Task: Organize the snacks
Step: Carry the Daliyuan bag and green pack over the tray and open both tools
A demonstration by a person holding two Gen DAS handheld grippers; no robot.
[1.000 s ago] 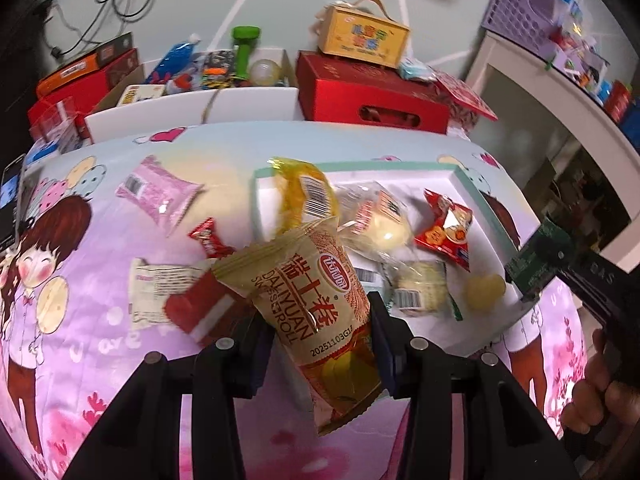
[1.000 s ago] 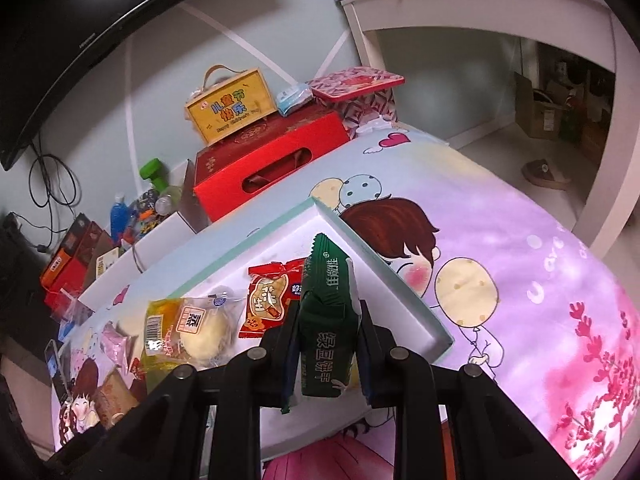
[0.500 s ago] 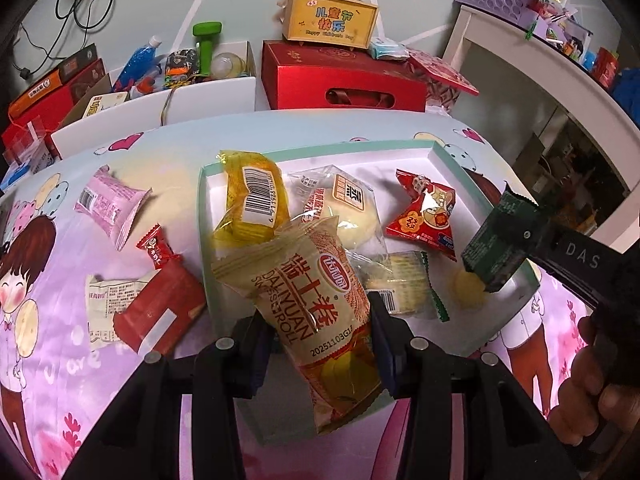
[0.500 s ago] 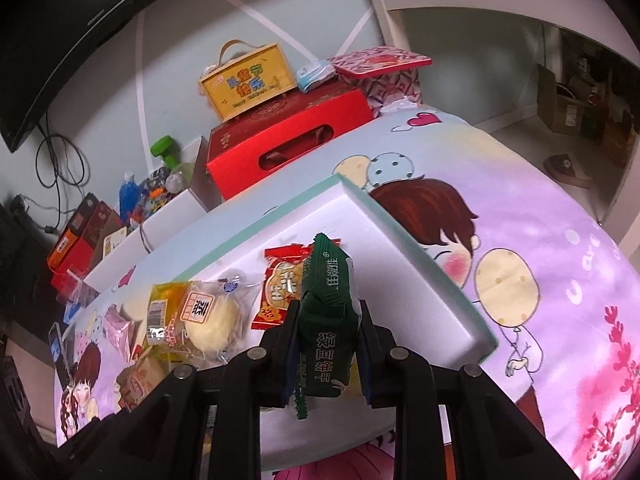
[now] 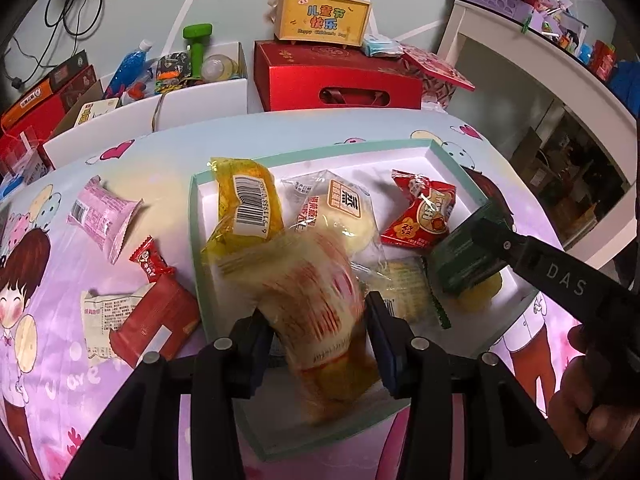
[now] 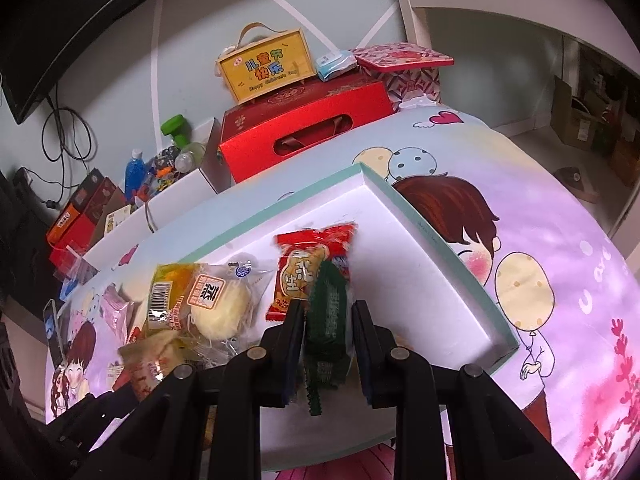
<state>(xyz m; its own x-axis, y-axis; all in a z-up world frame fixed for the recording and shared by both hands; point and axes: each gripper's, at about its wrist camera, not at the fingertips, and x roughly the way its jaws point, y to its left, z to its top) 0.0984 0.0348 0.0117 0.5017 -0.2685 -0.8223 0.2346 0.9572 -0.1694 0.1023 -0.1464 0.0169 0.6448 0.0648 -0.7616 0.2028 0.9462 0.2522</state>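
Observation:
My left gripper is shut on a beige egg-roll packet, which is blurred and hangs over the near-left part of the teal-rimmed white tray. The right gripper is shut on a dark green packet, low over the tray's near-right corner. In the left wrist view that green packet sits just above a round yellow snack. Lying in the tray are a yellow packet, a bun packet, a red packet and a clear-wrapped cake.
Left of the tray, on the cartoon tablecloth, lie a pink packet, a small red candy and a red-and-white packet. Behind the table stand a red gift box, a yellow carry box and a white shelf. A hand holds the right gripper.
Both grippers have moved in over the tray. The green packet has come down towards the near-right corner. The egg-roll packet was sharp before and is now blurred and tilted.

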